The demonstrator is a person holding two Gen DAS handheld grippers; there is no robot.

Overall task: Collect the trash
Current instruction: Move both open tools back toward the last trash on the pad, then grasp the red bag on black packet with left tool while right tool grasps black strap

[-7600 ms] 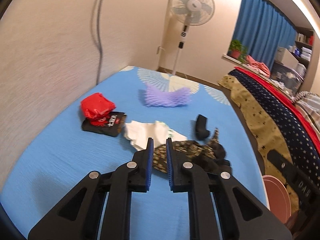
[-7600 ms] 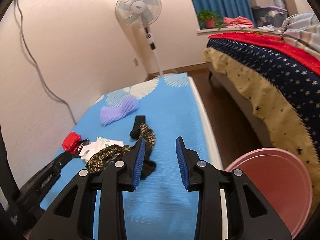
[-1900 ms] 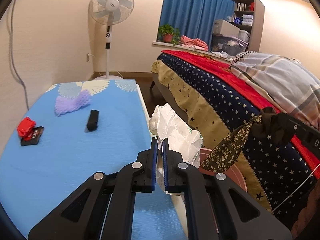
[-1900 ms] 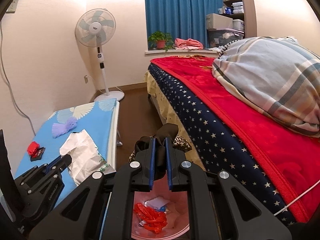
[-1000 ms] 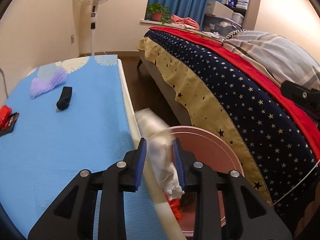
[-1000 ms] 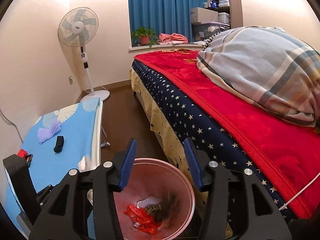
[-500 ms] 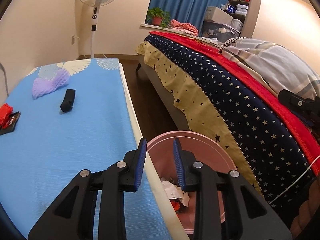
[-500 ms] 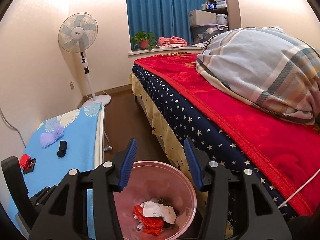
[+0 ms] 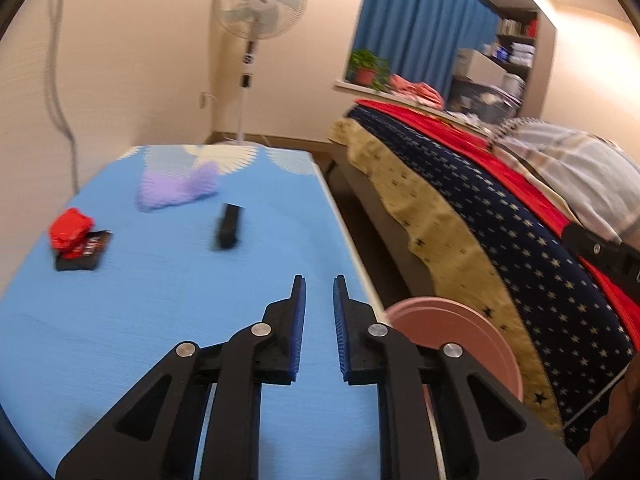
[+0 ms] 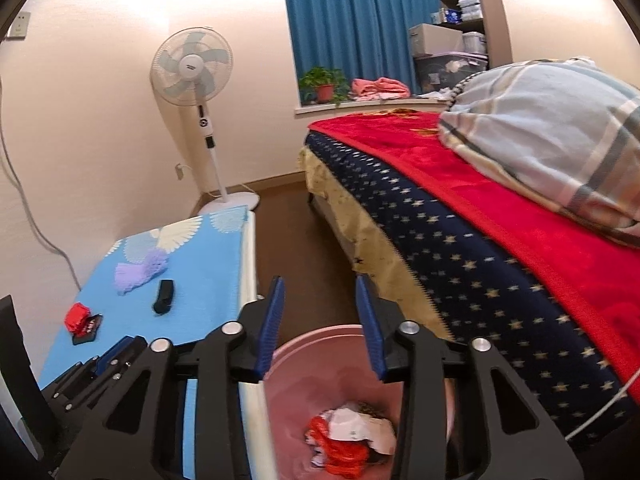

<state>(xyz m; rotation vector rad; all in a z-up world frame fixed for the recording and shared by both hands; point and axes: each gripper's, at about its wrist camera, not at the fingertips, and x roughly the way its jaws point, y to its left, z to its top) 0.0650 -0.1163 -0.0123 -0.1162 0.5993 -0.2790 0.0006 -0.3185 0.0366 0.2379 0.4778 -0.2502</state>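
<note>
- My left gripper (image 9: 319,292) hangs over the blue table (image 9: 160,300), jaws just narrowing, apart and empty.
- My right gripper (image 10: 320,292) hangs above the pink bin (image 10: 304,384), jaws just narrowing, apart and empty.
- Red wrapper (image 9: 70,227), black packet (image 9: 85,257), purple foam net (image 9: 176,190) and black piece (image 9: 229,231) lie on the table.

We're looking at a sky-blue table (image 9: 168,304) with white fan prints, carrying a red wrapper (image 9: 70,227), a lilac foam net (image 9: 176,190) and a black piece (image 9: 229,229). We're seeing a pink bin (image 10: 304,380), a navy starred blanket (image 10: 472,264) under red, and blue curtains (image 10: 352,20).
</note>
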